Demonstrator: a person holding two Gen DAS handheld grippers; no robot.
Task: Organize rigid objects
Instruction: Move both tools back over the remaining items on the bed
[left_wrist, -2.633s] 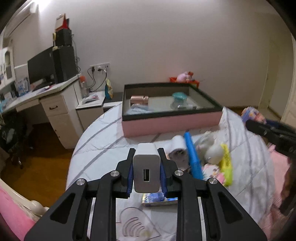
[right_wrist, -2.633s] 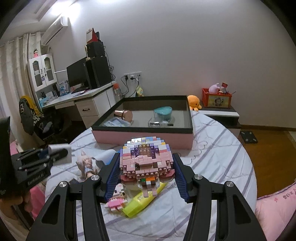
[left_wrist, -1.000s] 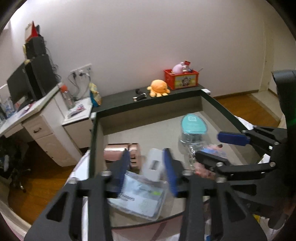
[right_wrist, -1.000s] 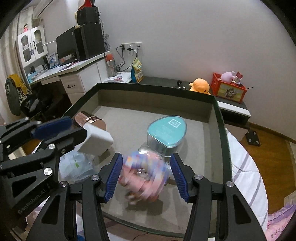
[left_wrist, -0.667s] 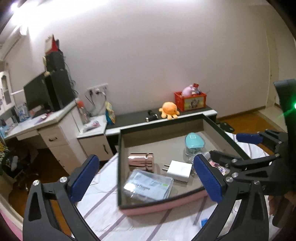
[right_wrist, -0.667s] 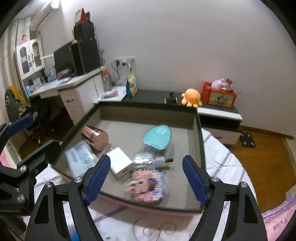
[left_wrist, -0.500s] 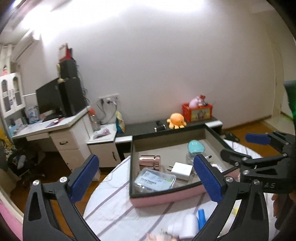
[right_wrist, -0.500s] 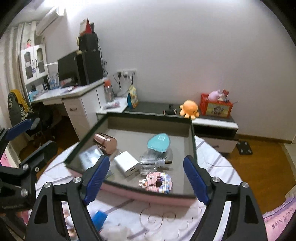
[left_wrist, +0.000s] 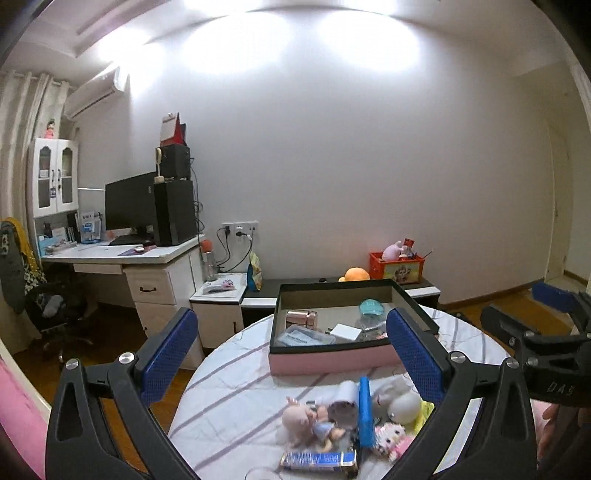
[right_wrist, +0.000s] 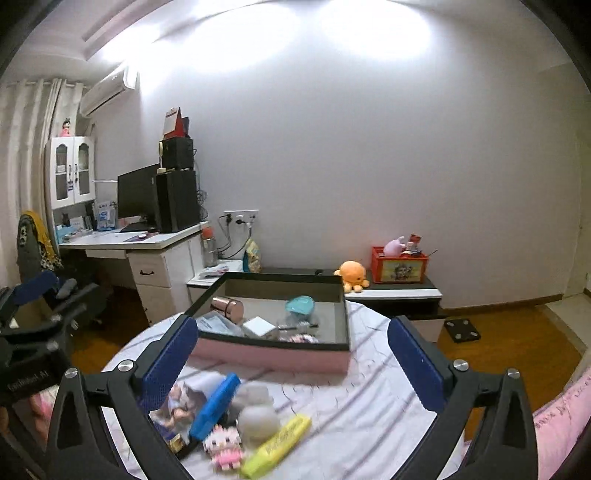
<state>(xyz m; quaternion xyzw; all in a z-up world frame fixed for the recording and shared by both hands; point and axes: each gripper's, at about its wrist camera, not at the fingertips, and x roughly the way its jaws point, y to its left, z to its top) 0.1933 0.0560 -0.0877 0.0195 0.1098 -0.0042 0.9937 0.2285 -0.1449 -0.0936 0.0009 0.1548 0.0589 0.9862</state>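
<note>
A pink box (left_wrist: 328, 361) (right_wrist: 273, 356) with a dark rim stands on the round striped table. In it lie a white charger (left_wrist: 346, 331) (right_wrist: 258, 326), a pink brick figure (right_wrist: 298, 338), a rose-gold cylinder (left_wrist: 302, 318), a teal container (left_wrist: 371, 306) and a packet. My left gripper (left_wrist: 290, 360) is open and empty, held high and back from the box. My right gripper (right_wrist: 291, 362) is open and empty too. Nearer me lies a pile: blue case (left_wrist: 364, 415) (right_wrist: 216, 404), yellow tube (right_wrist: 277, 445), small pink brick figure (right_wrist: 223, 448), toy figures (left_wrist: 301, 417).
The table edge drops to a wooden floor on the left and right. A white desk (left_wrist: 147, 273) with a monitor stands at the left. A low dark cabinet (right_wrist: 399, 291) with an orange plush and a red box stands behind the table.
Both grippers let go of the charger and the brick figure inside the box, opened wide, then pulled back and up. The pile on the near table has come into view.
</note>
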